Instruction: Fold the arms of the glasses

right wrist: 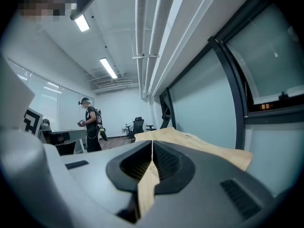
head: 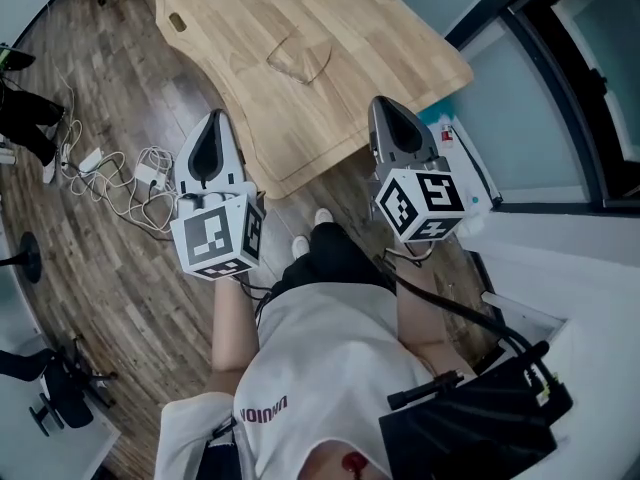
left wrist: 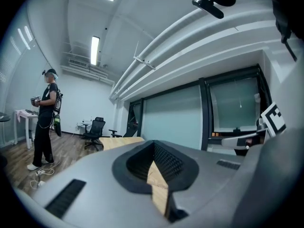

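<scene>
Clear-framed glasses [head: 299, 60] lie on the light wooden table [head: 300, 138], near its middle; I cannot tell how their arms stand. Both grippers hang short of the table's near edge, over the floor, pointing toward it. My left gripper [head: 213, 120] is at the left and my right gripper [head: 384, 104] at the right, each well apart from the glasses. In the left gripper view the left gripper [left wrist: 154, 150] has its jaws closed with nothing between them. The right gripper [right wrist: 152, 146] likewise shows its jaws meeting, empty. The glasses cannot be made out in either gripper view.
White cables and a power strip [head: 120, 183] lie on the wood floor at the left. A glass wall with dark frames [head: 560, 98] runs along the right. A person [left wrist: 45, 122] stands far off by a desk, with office chairs [left wrist: 95, 129] beyond.
</scene>
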### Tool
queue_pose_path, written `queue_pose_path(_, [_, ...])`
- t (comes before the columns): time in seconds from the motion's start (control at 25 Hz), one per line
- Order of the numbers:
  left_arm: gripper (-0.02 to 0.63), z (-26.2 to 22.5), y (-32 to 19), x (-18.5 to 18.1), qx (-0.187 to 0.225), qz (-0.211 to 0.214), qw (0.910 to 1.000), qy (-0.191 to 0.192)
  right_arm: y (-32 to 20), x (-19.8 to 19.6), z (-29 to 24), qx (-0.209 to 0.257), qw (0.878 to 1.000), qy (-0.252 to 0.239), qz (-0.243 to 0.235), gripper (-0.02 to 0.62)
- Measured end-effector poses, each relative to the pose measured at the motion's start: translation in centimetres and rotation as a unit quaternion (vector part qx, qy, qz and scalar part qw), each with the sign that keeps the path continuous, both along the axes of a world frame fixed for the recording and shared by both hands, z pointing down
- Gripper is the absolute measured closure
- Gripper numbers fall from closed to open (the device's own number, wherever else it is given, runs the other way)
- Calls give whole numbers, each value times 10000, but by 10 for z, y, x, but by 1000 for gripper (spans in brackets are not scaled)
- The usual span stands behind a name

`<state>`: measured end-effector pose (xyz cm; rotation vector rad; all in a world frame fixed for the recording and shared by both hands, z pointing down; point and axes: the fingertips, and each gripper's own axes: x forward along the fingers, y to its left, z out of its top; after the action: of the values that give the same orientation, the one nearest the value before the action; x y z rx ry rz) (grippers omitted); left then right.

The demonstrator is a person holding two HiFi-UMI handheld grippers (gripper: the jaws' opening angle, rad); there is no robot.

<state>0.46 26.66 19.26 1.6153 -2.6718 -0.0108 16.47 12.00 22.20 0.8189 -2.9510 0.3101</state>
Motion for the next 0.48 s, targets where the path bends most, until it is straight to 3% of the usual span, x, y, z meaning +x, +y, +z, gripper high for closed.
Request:
queue_pose_path(0.24, [592,19,-26,-27,-285,-24,9996,-15,-29,-23,22,-204,9997,121,79,574])
queue_pose_path(0.48, [592,15,-68,-71,-366,36,9992,-170,-92,-54,29,-357,9988,199,287,572])
